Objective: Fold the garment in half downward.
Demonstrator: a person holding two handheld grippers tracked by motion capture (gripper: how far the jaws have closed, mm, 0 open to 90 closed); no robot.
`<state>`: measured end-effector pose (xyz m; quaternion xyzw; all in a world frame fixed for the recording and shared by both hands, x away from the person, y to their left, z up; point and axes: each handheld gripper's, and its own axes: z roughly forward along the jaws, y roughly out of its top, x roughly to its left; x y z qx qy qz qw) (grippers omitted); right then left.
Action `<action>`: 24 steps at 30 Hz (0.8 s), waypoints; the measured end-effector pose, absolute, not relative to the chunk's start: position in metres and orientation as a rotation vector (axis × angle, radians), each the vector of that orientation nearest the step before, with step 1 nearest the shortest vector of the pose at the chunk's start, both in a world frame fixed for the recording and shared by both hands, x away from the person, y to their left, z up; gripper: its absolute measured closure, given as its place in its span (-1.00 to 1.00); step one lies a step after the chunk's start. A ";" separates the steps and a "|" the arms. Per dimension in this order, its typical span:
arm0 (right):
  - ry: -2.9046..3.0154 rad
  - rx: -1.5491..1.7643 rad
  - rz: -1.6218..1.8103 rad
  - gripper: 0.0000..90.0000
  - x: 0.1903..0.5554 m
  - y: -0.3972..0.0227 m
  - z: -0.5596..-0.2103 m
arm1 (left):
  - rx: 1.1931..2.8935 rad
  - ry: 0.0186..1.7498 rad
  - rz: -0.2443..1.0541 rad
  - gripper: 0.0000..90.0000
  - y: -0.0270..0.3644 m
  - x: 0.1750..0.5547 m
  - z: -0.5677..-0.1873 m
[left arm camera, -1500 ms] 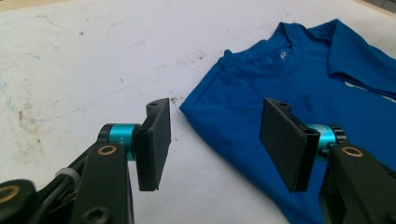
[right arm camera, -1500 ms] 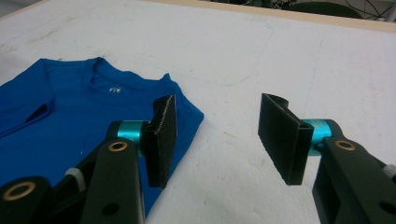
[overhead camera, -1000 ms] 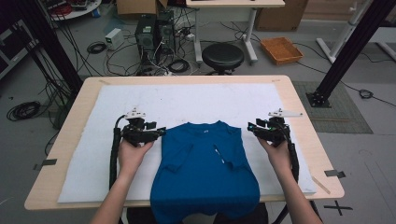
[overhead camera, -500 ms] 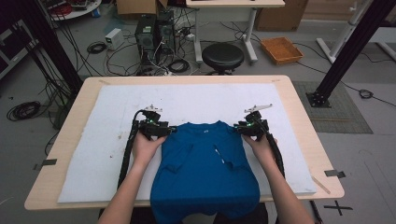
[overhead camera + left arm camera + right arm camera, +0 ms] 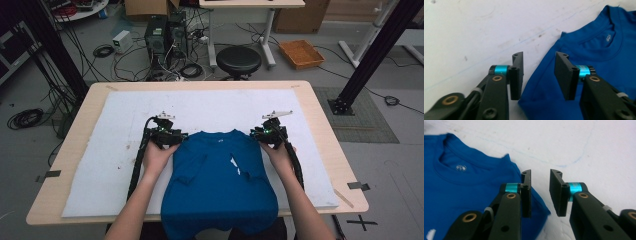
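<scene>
I see the blue T-shirt point(image 5: 220, 180) lying flat on the white mat point(image 5: 100, 165) that covers the surface point(image 5: 320, 125). Its long axis runs from my edge toward the far edge, collar point(image 5: 218, 135) pointing away from me, hem toward me. The hem hangs past the near edge of the surface, so the bottom of the shirt is cut off from the high view. Both sleeves look folded in over the chest, though the dim light makes the folds hard to read. A small white mark point(image 5: 234, 163) sits right of centre on the fabric; I cannot tell what it is.

My left claw point(image 5: 172, 137) sits at the shirt's left shoulder. In the left gripper view the left claw point(image 5: 539, 75) has been closing; its jaws stand apart over the shoulder edge, one above the mat, one above the cloth, and neither pad presses fabric, so it is released.

My right claw point(image 5: 262, 134) sits at the right shoulder. In the right gripper view the right claw point(image 5: 540, 195) has opened a little; the gap lies just off the shirt's corner, over bare mat, nothing gripped, so it is released too. The inner label print point(image 5: 461, 167) is too blurred to read.
</scene>
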<state>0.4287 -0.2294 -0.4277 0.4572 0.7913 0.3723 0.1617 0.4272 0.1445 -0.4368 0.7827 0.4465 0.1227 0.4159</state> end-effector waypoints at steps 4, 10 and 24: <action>2.307 1.256 1.058 0.52 0.436 -0.214 -0.425 | 1.981 1.122 0.281 0.28 0.138 0.435 -0.440; 2.360 1.250 0.995 0.47 0.446 -0.199 -0.437 | 2.058 1.098 0.282 0.29 0.125 0.443 -0.443; 2.380 1.237 1.003 0.58 0.446 -0.197 -0.437 | 2.085 1.056 0.268 0.33 0.117 0.442 -0.442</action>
